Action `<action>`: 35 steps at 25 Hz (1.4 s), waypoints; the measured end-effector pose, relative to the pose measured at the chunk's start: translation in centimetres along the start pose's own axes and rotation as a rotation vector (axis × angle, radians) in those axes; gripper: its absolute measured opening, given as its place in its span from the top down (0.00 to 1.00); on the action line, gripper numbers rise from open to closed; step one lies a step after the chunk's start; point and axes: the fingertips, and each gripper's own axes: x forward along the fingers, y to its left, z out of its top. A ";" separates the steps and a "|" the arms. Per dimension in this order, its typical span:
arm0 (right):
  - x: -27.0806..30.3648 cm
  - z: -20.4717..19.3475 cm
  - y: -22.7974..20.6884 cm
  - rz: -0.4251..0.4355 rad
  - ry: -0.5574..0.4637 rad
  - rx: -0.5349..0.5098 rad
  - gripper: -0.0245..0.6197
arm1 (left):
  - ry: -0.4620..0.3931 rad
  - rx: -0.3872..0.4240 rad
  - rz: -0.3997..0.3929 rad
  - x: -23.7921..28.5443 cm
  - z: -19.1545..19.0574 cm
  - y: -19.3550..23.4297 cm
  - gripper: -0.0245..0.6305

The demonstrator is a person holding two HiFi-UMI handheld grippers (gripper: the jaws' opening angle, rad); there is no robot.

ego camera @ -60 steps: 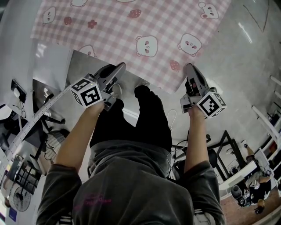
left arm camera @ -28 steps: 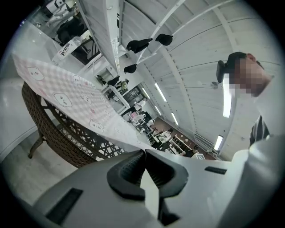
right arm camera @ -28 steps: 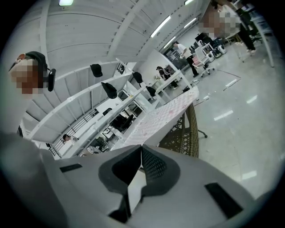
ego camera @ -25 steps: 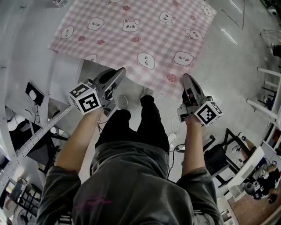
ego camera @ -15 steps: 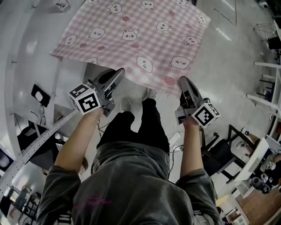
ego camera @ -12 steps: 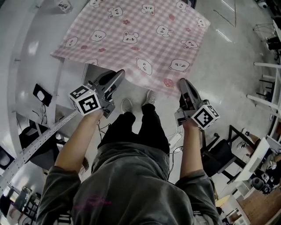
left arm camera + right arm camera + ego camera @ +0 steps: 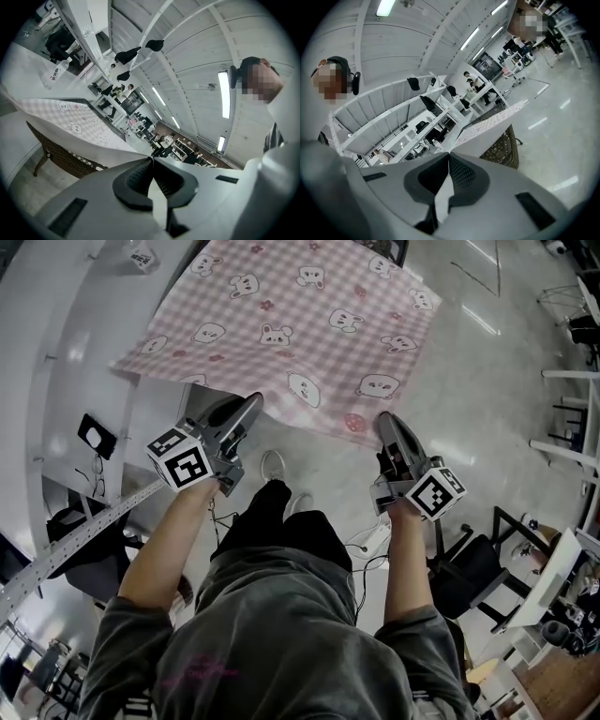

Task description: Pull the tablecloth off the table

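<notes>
- Left tongs (image 7: 151,161): the jaws were closed on the near edge of the tablecloth (image 7: 300,343), and a thin pale strip of it ran down between the pads.
- Right tongs (image 7: 449,158): the jaws were closed the same way on the other near corner, with cloth pinched between the pads.
- Position: the tablecloth hung stretched in the air from both tongs towards the wicker table (image 7: 61,157). Its far part lay above the wicker table, and its near edge was well clear of it on my side.
- Change, head view: a couple of seconds earlier only the near half of the sheet had shown. At this moment nearly the whole sheet was in view, side edges and far corners included. My legs (image 7: 281,521) had drawn back from the wicker table.
- Change, gripper views: a second earlier the cloth had sloped steeply up from the left jaws. It now ran flatter. More of the wicker table's woven side showed beneath the cloth in the right gripper view.
- Meaning for the task: I judged the pull to be under way, with both corners held evenly and the sheet coming towards me.
- Open point: the sheet hid the wicker table's top, so I could not tell how much cloth still rested on it. I did not record the cloth as off.
</notes>
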 end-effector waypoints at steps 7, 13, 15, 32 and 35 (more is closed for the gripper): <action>-0.1 0.7 1.0 0.032 0.023 -0.001 0.95 | -0.020 -0.003 0.009 -0.4 0.6 -0.8 0.96; -0.1 0.9 1.4 0.053 0.018 -0.050 0.95 | -0.056 0.022 -0.036 -0.1 0.7 -0.7 0.96; -0.1 1.1 1.7 0.060 0.014 -0.058 0.95 | -0.064 0.031 -0.046 -0.1 0.9 -0.9 0.96; 4.9 5.7 -0.6 0.277 -0.198 -0.235 0.95 | -0.226 0.341 -0.190 5.1 6.2 0.7 0.96; 3.8 5.1 0.1 0.292 -0.199 -0.240 0.95 | -0.238 0.350 -0.206 4.1 5.6 -0.4 0.96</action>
